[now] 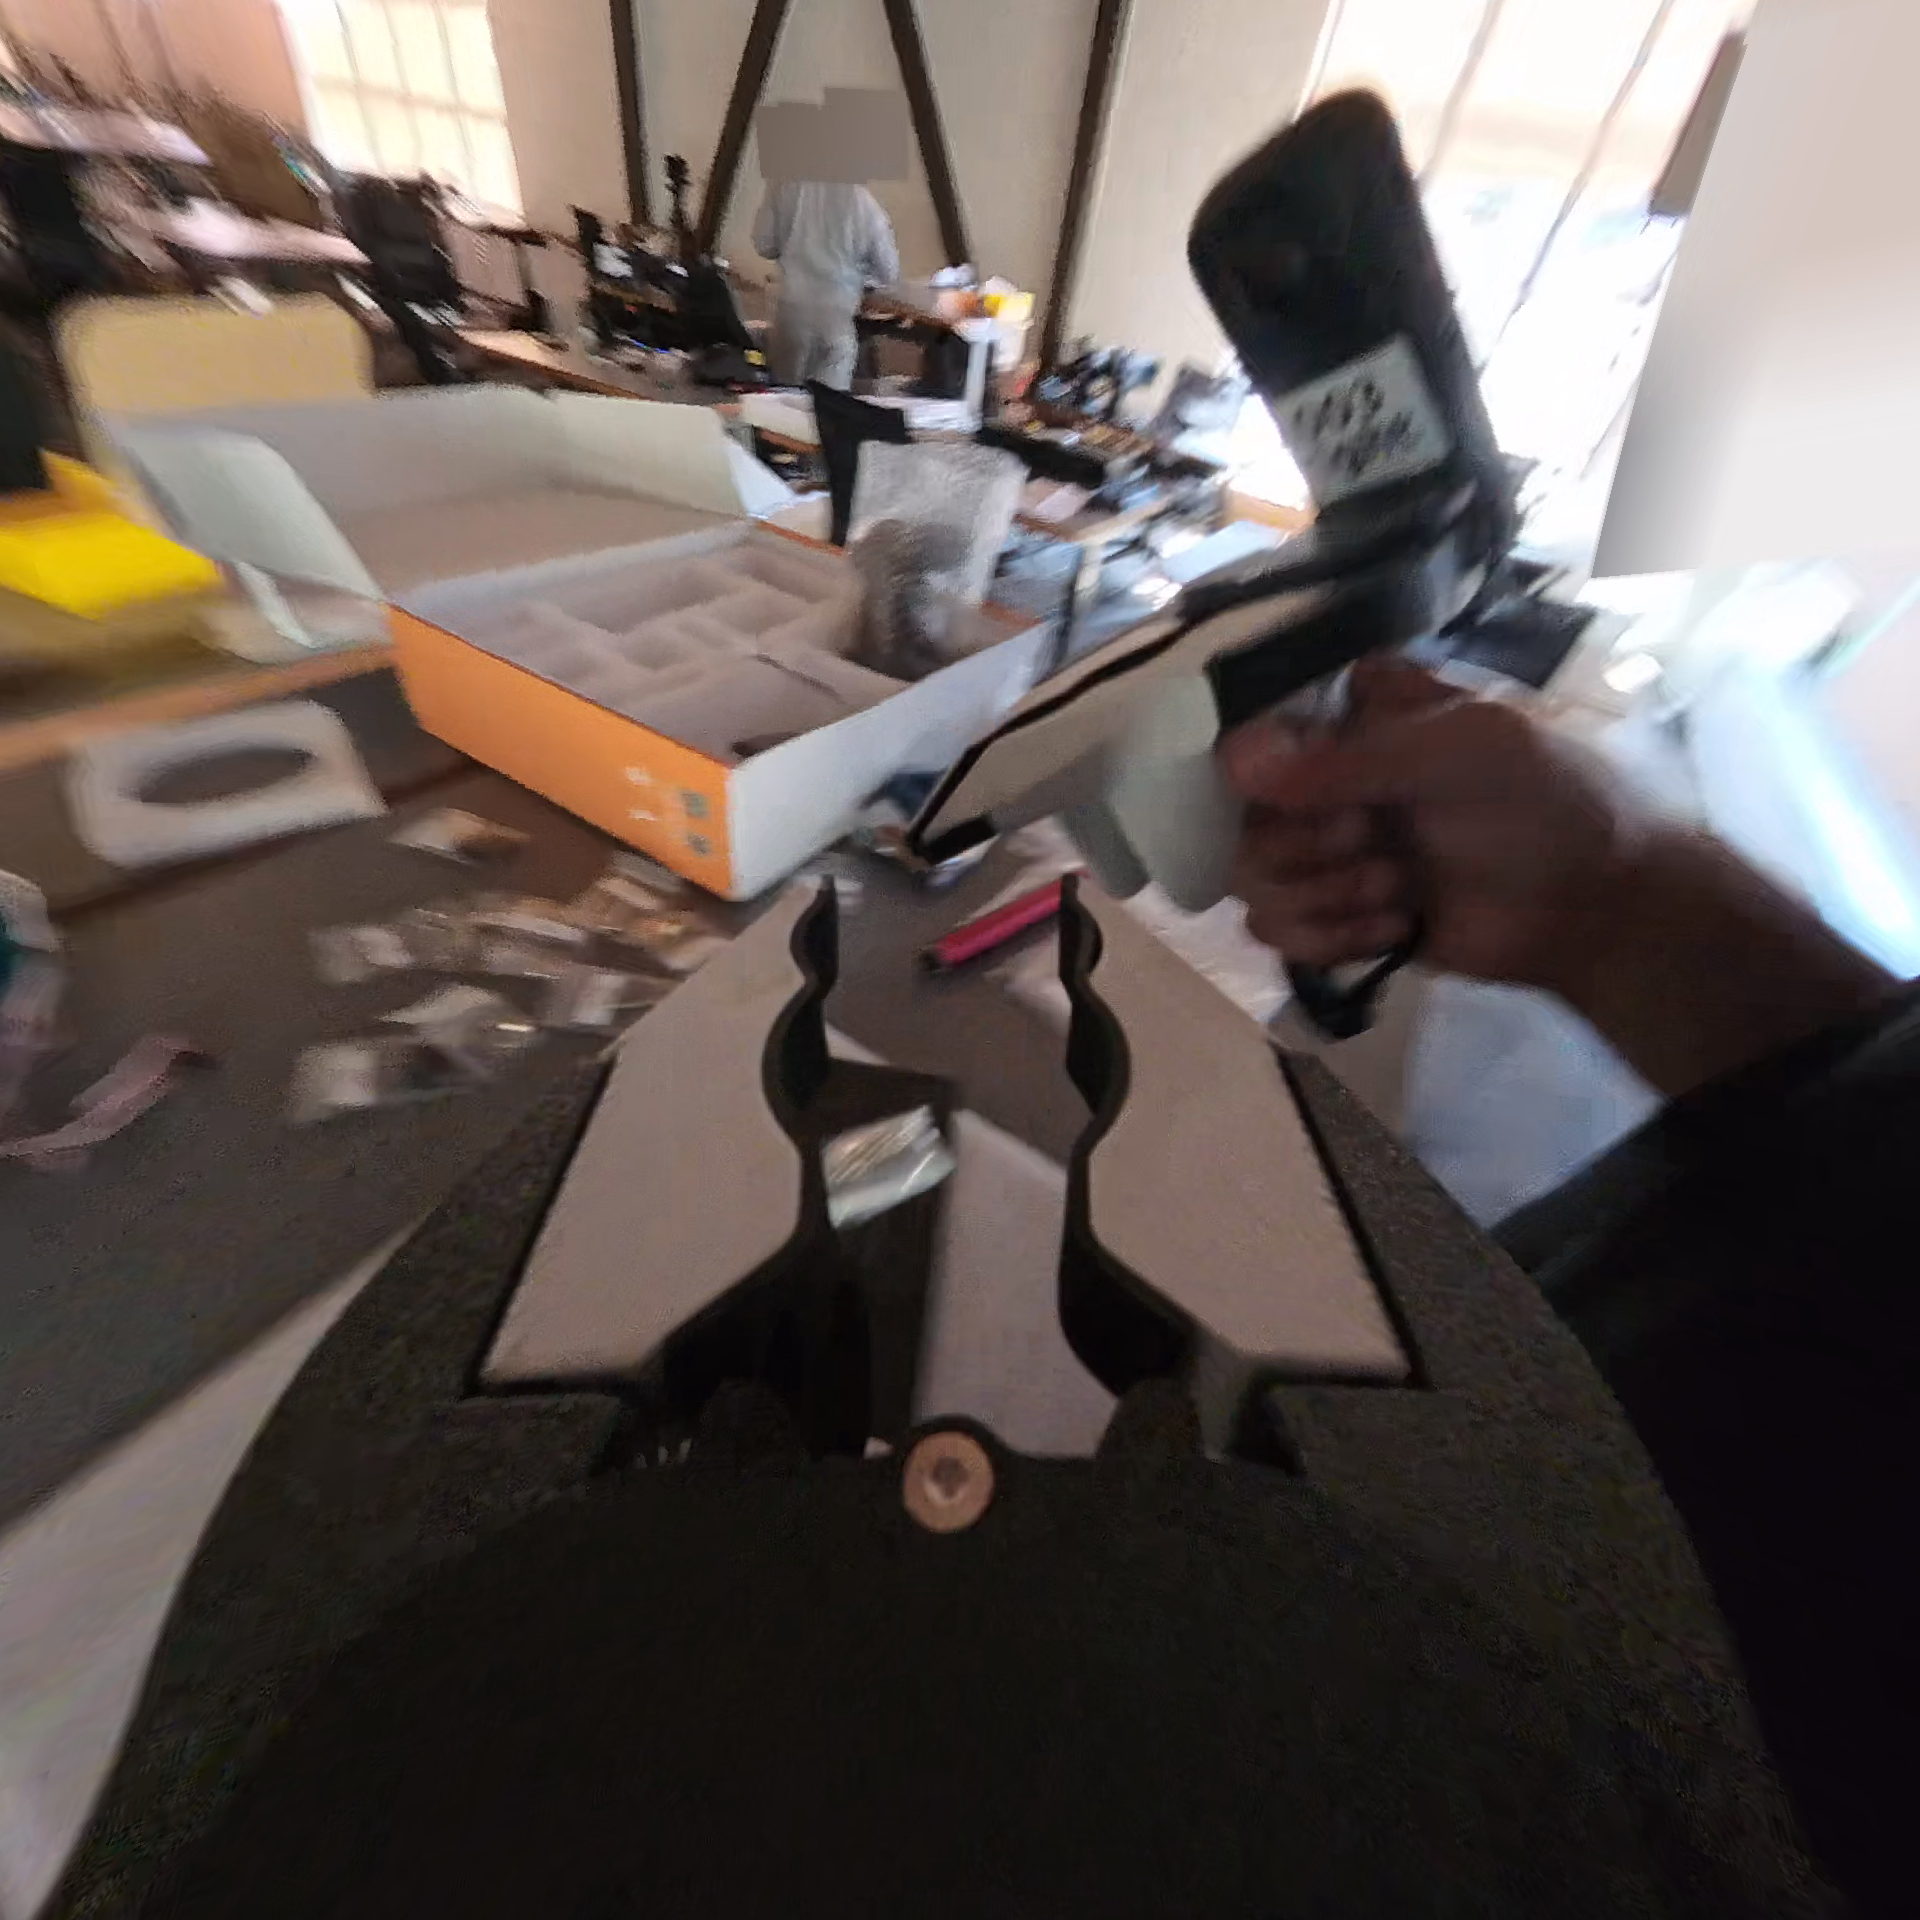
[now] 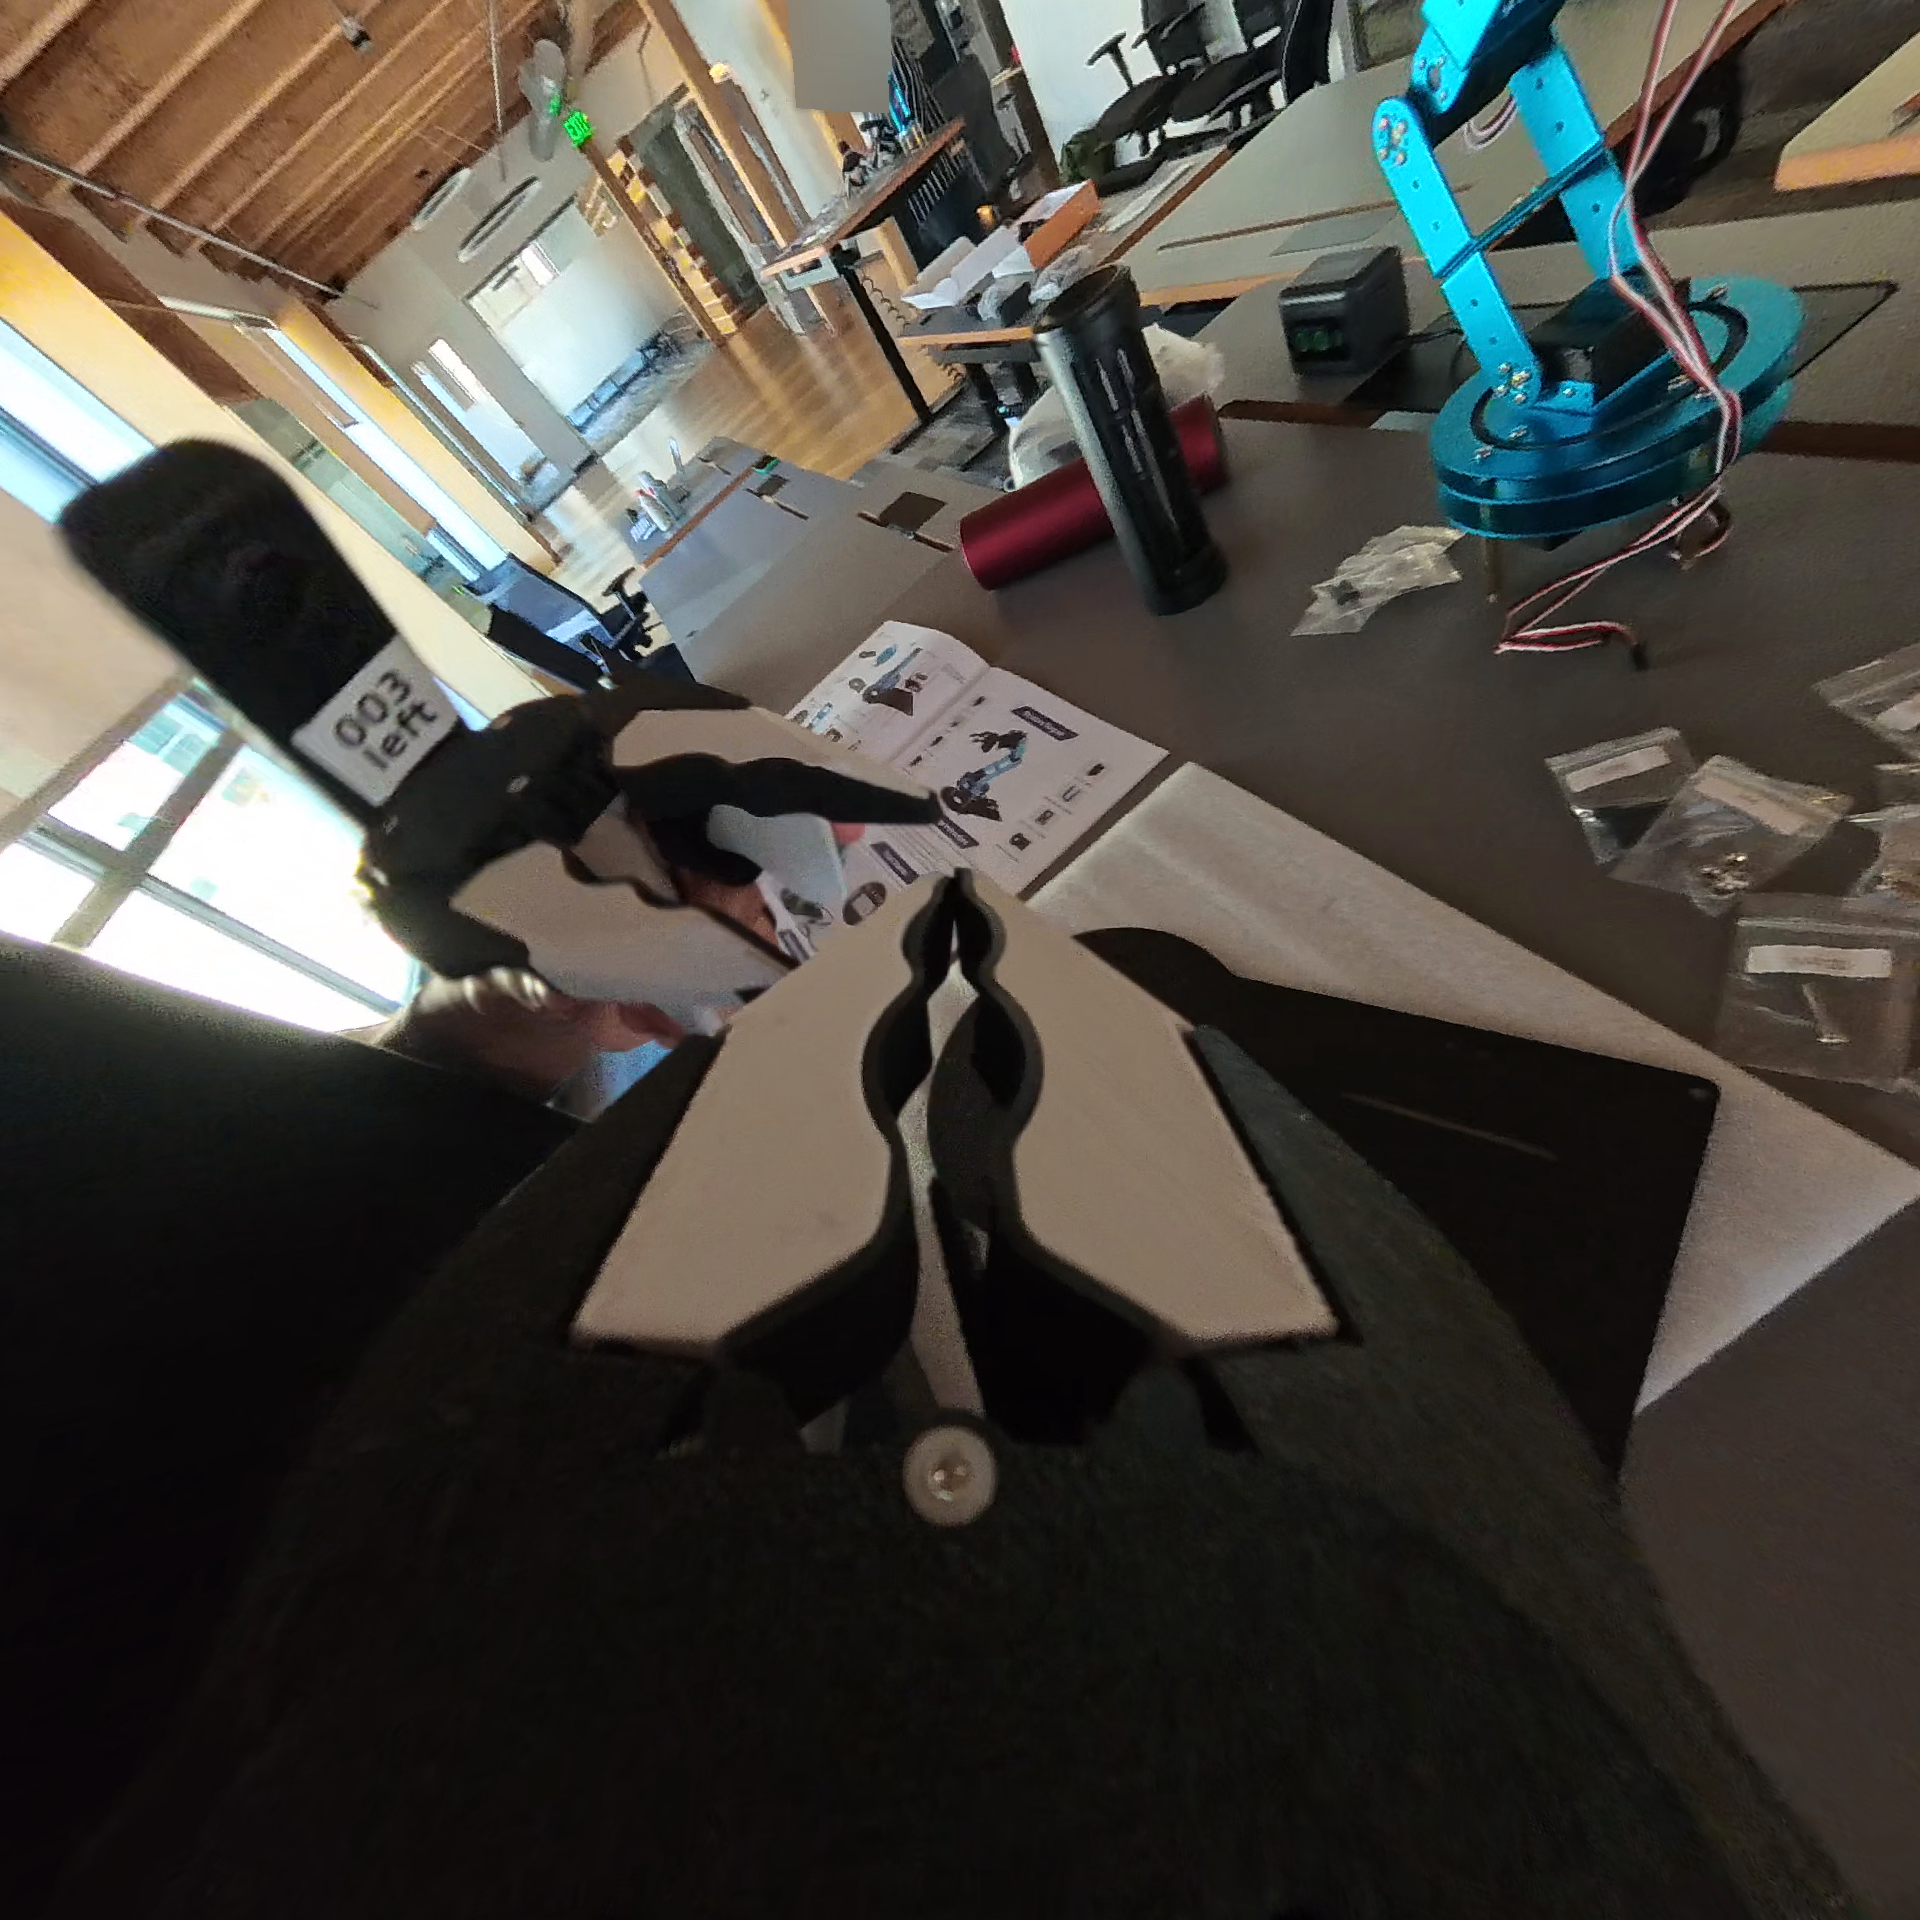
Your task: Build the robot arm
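Observation:
My left gripper point(image 1: 948, 906) is open above the dark table, with nothing between its pads. Below it, a small clear bag point(image 1: 885, 1155) lies at the corner of a black plate point(image 1: 896, 1089). A pink-red tool point(image 1: 995, 928) lies on the table just past the fingertips. My right gripper point(image 1: 920, 844), held in a hand point(image 1: 1455, 831), points down beside an open orange and white box point(image 1: 561, 727). In the right wrist view my right gripper point(image 2: 956, 885) is shut, pad against pad, and I see nothing between them. The left gripper's upper finger point(image 2: 831, 792) shows there, spread from the lower one.
A blue robot arm point(image 2: 1579, 343), a black tumbler point(image 2: 1132, 447) and a red cylinder point(image 2: 1049, 520) stand at the back. A printed manual point(image 2: 997, 748), a white sheet point(image 2: 1299, 914) and several clear bags point(image 2: 1714, 831) lie on the table. A person point(image 1: 826, 270) stands far off. The tips of both grippers are at nearly the same place. Both grippers' tips are roughly 25 centimetres from the black plate point(image 1: 896, 1089).

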Demonstrator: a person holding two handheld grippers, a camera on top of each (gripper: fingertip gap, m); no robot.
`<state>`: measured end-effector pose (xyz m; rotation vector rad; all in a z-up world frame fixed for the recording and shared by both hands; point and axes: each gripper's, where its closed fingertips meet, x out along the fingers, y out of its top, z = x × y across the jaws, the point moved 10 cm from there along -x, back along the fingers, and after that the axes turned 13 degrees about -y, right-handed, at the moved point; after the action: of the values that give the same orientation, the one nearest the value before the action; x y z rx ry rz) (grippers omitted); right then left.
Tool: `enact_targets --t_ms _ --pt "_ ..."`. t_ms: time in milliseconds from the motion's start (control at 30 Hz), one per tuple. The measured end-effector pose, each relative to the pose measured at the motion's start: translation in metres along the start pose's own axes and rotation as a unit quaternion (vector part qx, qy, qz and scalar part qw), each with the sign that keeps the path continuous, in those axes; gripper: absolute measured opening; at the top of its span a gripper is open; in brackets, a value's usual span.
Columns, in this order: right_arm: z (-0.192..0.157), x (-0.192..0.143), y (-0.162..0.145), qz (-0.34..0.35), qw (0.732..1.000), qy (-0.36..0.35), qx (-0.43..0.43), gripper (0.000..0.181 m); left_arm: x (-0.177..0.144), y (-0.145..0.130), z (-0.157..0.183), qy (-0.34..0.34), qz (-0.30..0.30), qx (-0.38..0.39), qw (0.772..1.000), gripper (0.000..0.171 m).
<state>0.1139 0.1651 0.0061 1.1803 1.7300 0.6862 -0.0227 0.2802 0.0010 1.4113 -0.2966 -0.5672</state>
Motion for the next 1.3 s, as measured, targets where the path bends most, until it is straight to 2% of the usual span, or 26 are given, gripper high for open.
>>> enact_targets --t_ms 67,200,300,333,367,433,500,600,733,900,1000,1067,1167,1300 --pt "-0.004 0.001 -0.002 -0.003 1.000 0.003 -0.011 0.000 0.001 0.000 -0.003 -0.053 0.027 -0.087 0.994 0.042" --pt "0.010 -0.006 -0.009 -0.025 0.997 -0.055 -0.041 0.000 -0.017 -0.012 -0.022 -0.036 0.036 -0.156 0.986 0.042" --pt "0.030 -0.016 -0.037 -0.118 0.976 -0.107 -0.145 0.002 -0.032 -0.026 -0.023 -0.018 0.002 -0.154 0.988 0.042" --pt "0.033 -0.016 -0.051 -0.142 0.965 -0.112 -0.192 0.014 -0.036 -0.030 -0.023 -0.004 -0.004 -0.150 0.989 0.039" --pt "0.032 -0.013 -0.067 -0.157 0.956 -0.095 -0.229 0.017 -0.038 -0.035 -0.022 0.005 -0.007 -0.152 0.988 0.038" --pt "0.032 0.001 -0.096 -0.185 0.946 -0.071 -0.257 0.019 -0.039 -0.044 -0.020 0.006 -0.008 -0.167 0.986 0.039" --pt "0.036 0.017 -0.118 -0.210 0.934 -0.085 -0.277 0.025 -0.038 -0.052 -0.018 0.009 -0.013 -0.179 0.984 0.038" --pt "0.040 0.034 -0.128 -0.222 0.923 -0.106 -0.296 0.014 -0.038 -0.060 -0.014 0.024 -0.027 -0.176 0.984 0.038" --pt "0.045 0.042 -0.117 -0.226 0.938 -0.085 -0.248 0.013 -0.043 -0.065 -0.011 0.041 -0.031 -0.172 0.984 0.038" --pt "0.054 0.051 -0.122 -0.271 0.934 -0.066 -0.225 0.014 -0.054 -0.069 -0.012 0.060 -0.018 -0.183 0.981 0.037" --pt "0.055 0.058 -0.125 -0.287 0.930 -0.056 -0.222 0.000 -0.058 -0.071 -0.014 0.067 -0.011 -0.188 0.980 0.037" --pt "0.055 0.058 -0.124 -0.291 0.934 -0.037 -0.203 0.000 -0.058 -0.072 -0.015 0.070 -0.015 -0.190 0.979 0.037" --pt "0.060 0.056 -0.118 -0.268 0.951 -0.025 -0.150 0.000 -0.052 -0.078 -0.017 0.067 -0.025 -0.198 0.978 0.038" --pt "0.068 0.050 -0.108 -0.206 0.978 0.020 -0.034 0.000 -0.026 -0.095 -0.023 0.028 -0.062 -0.238 0.969 0.037"
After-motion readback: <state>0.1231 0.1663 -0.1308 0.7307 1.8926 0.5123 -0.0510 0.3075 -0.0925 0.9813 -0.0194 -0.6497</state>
